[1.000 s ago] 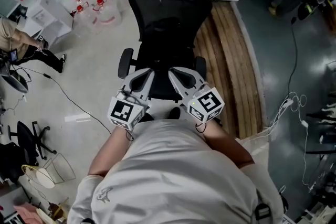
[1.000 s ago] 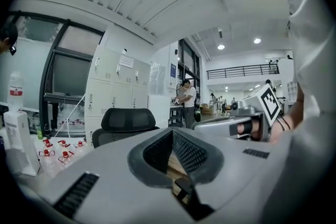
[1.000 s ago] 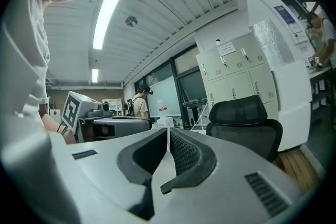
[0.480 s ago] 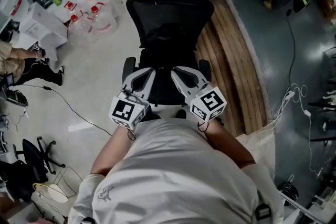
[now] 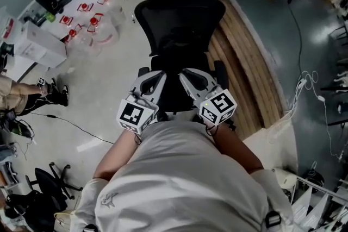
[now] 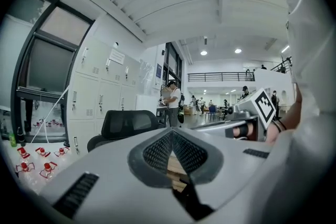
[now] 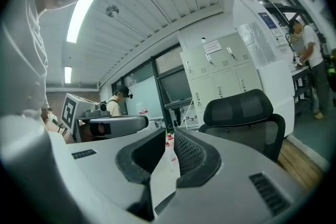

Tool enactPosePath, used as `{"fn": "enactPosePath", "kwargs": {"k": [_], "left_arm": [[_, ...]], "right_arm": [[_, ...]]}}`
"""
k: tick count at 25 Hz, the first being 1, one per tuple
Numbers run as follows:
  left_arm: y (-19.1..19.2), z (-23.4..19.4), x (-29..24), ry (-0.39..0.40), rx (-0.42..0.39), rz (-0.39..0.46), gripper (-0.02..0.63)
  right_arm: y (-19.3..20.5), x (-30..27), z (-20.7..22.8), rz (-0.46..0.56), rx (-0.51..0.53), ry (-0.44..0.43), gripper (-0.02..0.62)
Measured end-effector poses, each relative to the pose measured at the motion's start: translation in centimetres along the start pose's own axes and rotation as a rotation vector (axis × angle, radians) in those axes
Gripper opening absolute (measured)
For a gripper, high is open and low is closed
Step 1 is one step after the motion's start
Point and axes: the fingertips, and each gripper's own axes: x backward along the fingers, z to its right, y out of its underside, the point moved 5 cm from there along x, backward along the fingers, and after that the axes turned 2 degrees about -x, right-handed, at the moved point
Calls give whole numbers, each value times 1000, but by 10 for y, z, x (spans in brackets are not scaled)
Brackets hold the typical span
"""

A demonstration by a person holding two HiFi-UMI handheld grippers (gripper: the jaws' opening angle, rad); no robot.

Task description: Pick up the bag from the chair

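Head view: left gripper (image 5: 154, 76) and right gripper (image 5: 191, 74) side by side over the seat of a black chair (image 5: 176, 13), close against the torso (image 5: 179, 182). Left gripper view: tips (image 6: 163, 144) pressed together, nothing between. Right gripper view: a thin slit open between the pads (image 7: 189, 155) — floor (image 7: 165, 165) through it, nothing held. Whereabouts of the bag: cannot tell — seat mostly covered by the grippers.
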Motion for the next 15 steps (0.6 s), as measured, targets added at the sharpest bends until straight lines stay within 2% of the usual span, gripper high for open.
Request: {"fn": "enactPosePath", "kwargs": {"k": [4,7,15], "left_arm": [[3,-21,5,33,12,3,8],[11,-29,3,54,35,-3,8],[20,-40,-18,69,47,-22,8]], "right_arm": [[1,-10,-6,2,-12,47,38],[8,-11,-3,-14,-41,78,78],[21,-14,32,1,-143,96,112]]}}
